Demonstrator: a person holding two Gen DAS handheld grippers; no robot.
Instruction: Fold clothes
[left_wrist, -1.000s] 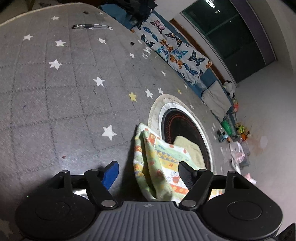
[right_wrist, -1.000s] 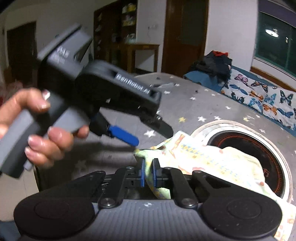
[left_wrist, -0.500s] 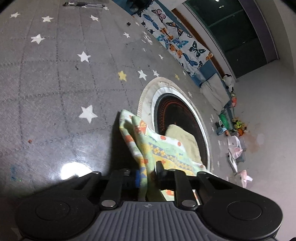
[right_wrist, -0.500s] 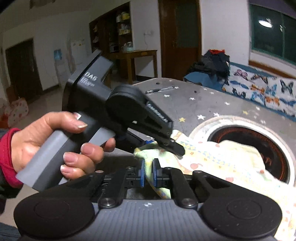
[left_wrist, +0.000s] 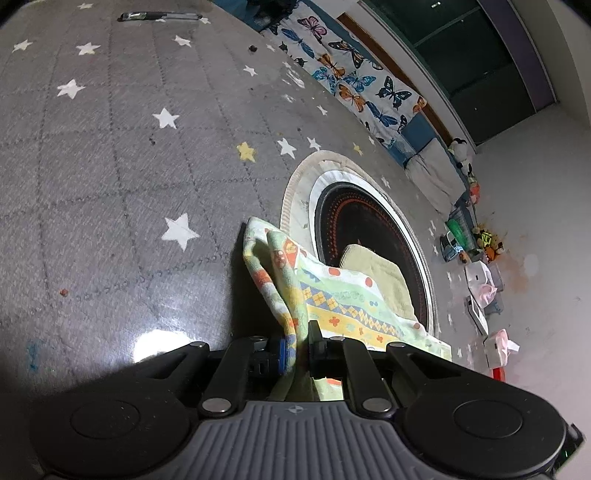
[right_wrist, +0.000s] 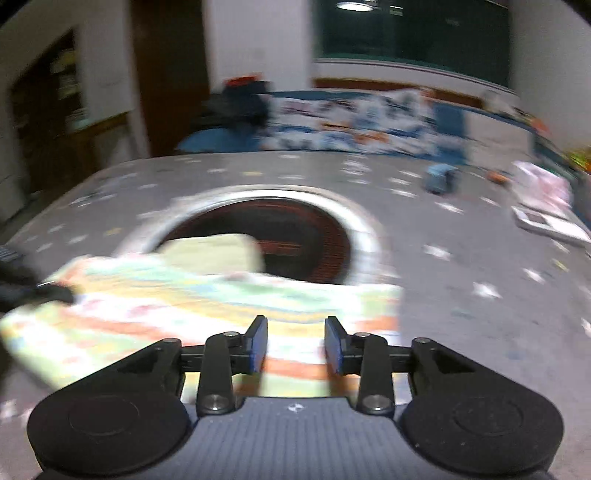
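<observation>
The patterned cloth (left_wrist: 332, 295) lies on the star-printed tabletop (left_wrist: 110, 184), partly over the round dark inset (left_wrist: 369, 229), its long axis running left to right before the right hand-held gripper (right_wrist: 295, 345). The left hand-held gripper (left_wrist: 297, 349) pinches its left end; the right one hangs spread, holding nothing, seemingly just above the cloth's near edge, though blur obscures contact.

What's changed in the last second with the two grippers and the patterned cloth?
The left gripper, open a second ago, has shut on the patterned cloth at its edge. The right gripper, which was pinching the cloth, has let go, opened, and swung right along the cloth. The cloth still lies on the star-print table, partly over the round burner.
</observation>
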